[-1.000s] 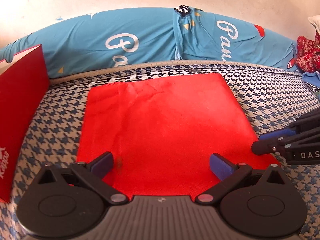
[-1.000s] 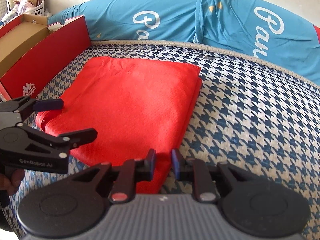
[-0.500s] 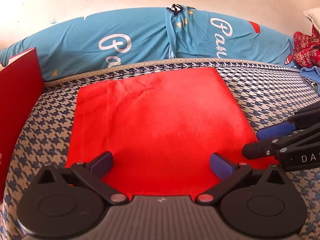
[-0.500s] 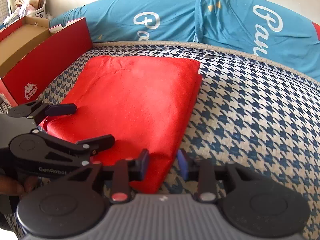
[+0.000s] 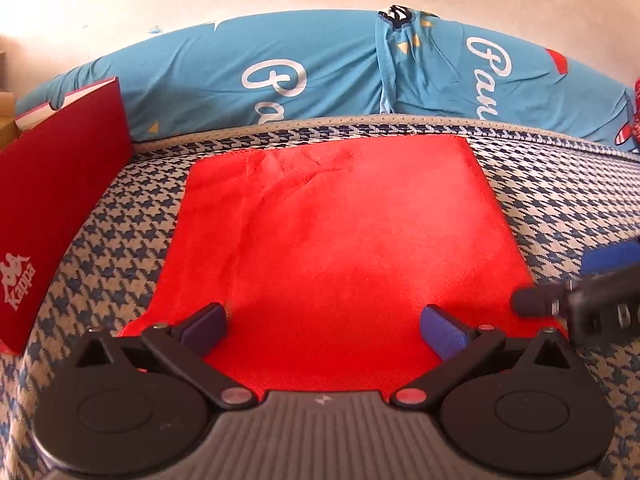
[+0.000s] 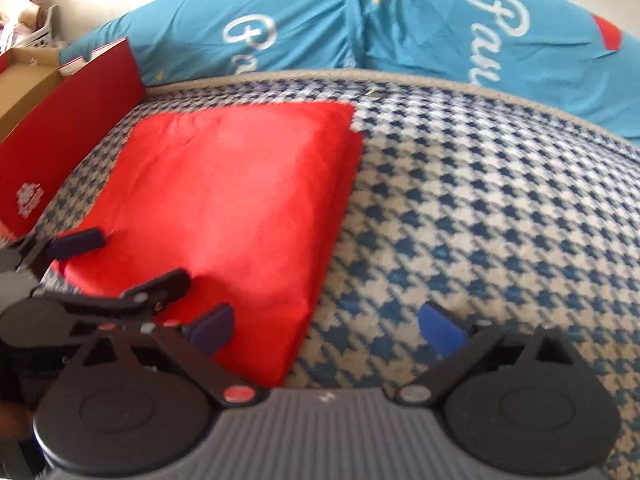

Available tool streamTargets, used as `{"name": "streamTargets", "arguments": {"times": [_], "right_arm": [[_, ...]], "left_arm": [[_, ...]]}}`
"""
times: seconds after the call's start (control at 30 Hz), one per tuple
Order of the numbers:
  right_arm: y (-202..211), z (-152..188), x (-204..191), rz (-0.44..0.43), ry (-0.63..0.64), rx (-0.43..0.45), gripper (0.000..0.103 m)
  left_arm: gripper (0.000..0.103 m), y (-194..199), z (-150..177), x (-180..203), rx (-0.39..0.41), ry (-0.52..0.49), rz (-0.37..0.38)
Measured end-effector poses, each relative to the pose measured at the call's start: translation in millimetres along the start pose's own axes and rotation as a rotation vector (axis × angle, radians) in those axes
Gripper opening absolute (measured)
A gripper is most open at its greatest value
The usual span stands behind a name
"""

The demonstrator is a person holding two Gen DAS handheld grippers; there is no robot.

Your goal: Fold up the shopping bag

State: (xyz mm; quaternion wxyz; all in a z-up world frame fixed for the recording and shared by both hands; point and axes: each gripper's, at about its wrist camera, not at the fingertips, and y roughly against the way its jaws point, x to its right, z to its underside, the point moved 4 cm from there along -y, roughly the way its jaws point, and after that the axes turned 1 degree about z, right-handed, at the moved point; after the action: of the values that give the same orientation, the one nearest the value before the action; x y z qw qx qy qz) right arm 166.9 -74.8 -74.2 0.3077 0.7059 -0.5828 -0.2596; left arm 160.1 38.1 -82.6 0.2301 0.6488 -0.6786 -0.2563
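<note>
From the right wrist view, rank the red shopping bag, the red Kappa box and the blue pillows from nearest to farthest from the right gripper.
1. Red shopping bag: nearest, its near corner lying just ahead of the opening right gripper, untouched by its pads.
2. Red Kappa box: far left, beyond the bag's left edge.
3. Blue pillows: farthest, along the back of the houndstooth mattress.

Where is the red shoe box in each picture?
Left wrist view: the red shoe box stands at the left edge, left of the red shopping bag.
Right wrist view: the red shoe box sits at the upper left, open on top, again left of the red shopping bag.
Shared landmark: the blue pillows with white writing, lying behind both.
</note>
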Motion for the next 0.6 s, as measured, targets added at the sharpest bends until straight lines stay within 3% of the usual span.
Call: {"name": "streamTargets", "arguments": {"times": [0.1,0.23,0.37,0.6], "right_arm": [[8.1,-1.7,4.2,-0.037,0.002,0.039,0.055],[5.0,2.7,11.3,-0.029,0.009,0.009,0.049],[-0.8,3.2,15.7,-0.025,0.003,-0.014,0.048],[13.1,0.2,12.3,-0.023,0.016,0.044,0.049]], "left_arm": [[0.103,4.2,-6.2,12.9,0.017,-0.098,0.044],[0.103,-0.3,-9.8,26.1,0.027,-0.201,0.070],[0.103,-6.7,-5.7,12.3,0.005,-0.092,0.140],[0.103,-2.2,0.2,5.9,0.035,-0.083,0.164]]}}
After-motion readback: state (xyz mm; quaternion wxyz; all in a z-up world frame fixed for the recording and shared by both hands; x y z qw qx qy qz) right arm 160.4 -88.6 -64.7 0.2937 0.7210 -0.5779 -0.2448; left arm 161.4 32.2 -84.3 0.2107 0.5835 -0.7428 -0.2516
